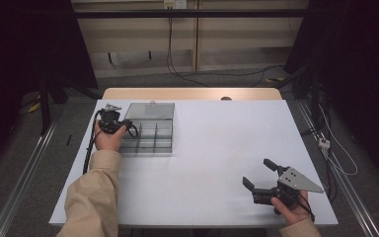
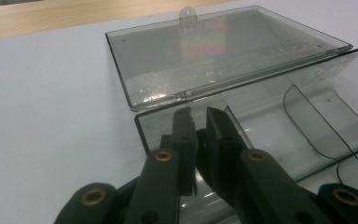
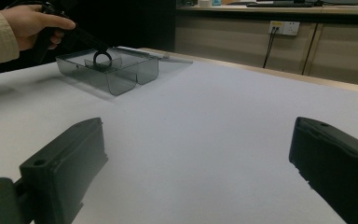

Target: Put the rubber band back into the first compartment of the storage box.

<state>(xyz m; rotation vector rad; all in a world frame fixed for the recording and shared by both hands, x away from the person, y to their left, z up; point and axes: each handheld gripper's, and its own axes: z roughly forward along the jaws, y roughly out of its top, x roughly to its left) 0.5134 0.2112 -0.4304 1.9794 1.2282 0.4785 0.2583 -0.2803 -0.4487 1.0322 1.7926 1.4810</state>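
A clear grey plastic box (image 1: pixel 153 140) with inner dividers stands open at the back left of the white table (image 1: pixel 217 148). Its lid (image 2: pixel 223 51) lies flat behind it. A hand holds my left gripper (image 1: pixel 128 127) at the box's left end. In the left gripper view the jaws of my left gripper (image 2: pixel 199 116) stand almost together over the box's corner compartment (image 2: pixel 317 121) near the hinge. Nothing shows between them. My right gripper (image 1: pixel 257 173) rests at the front right, open, and its wide-apart jaws (image 3: pixel 198 140) hold nothing. It faces the box (image 3: pixel 116 70) and the left gripper (image 3: pixel 95 49).
A wooden strip (image 1: pixel 192 94) runs along the table's far edge. Cables (image 1: pixel 177 69) lie on the floor behind, and more hang off the right side (image 1: pixel 335 148). A cable trails from the left gripper along the table's left edge (image 1: pixel 88 153).
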